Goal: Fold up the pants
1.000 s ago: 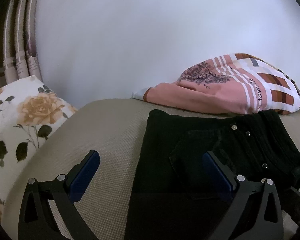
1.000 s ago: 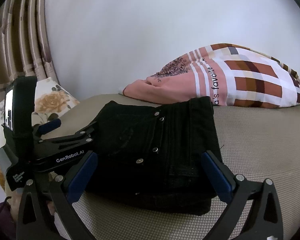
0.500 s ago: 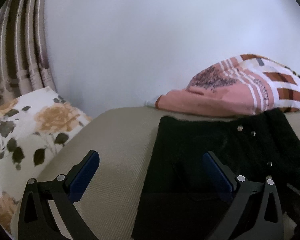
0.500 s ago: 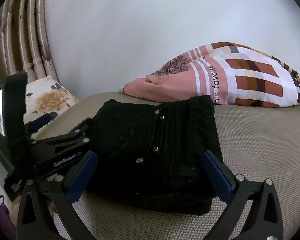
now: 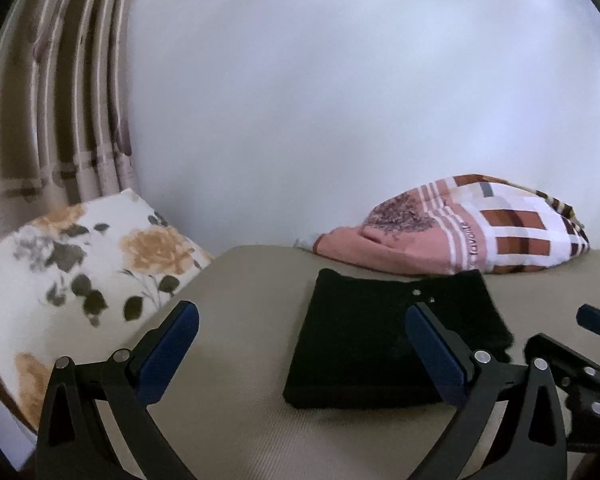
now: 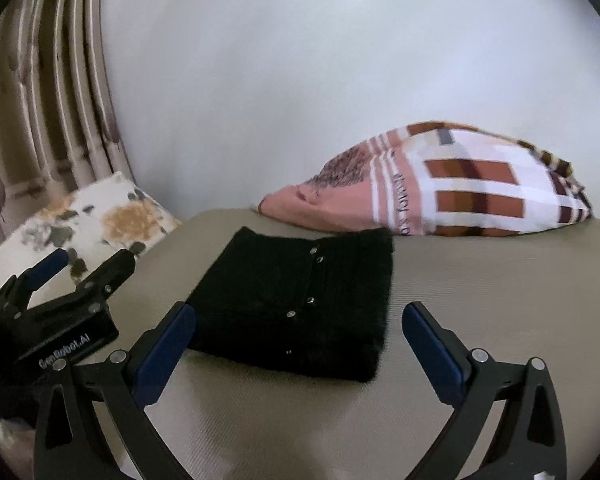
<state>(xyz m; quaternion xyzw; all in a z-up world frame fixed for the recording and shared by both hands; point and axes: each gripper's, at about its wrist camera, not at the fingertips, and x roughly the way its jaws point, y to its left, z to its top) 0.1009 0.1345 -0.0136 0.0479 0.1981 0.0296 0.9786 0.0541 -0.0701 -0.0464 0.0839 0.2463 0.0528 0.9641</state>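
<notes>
The black pants (image 5: 364,336) lie folded into a compact rectangle on the beige bed surface (image 5: 240,300), with metal studs showing; they also show in the right wrist view (image 6: 300,292). My left gripper (image 5: 300,332) is open and empty, held back above the near side of the pants. My right gripper (image 6: 300,328) is open and empty, held back from the pants' near edge. The left gripper's body (image 6: 60,312) shows at the left of the right wrist view, and the right gripper's body (image 5: 572,368) at the right of the left wrist view.
A pink and brown checked pillow (image 6: 440,192) lies behind the pants against the white wall (image 6: 300,80). A floral pillow (image 5: 80,264) lies at the left. Striped curtains (image 5: 52,100) hang at the far left.
Both grippers have pulled back and up from the pants, which now look smaller and farther away. The pants lie still in their folded shape.
</notes>
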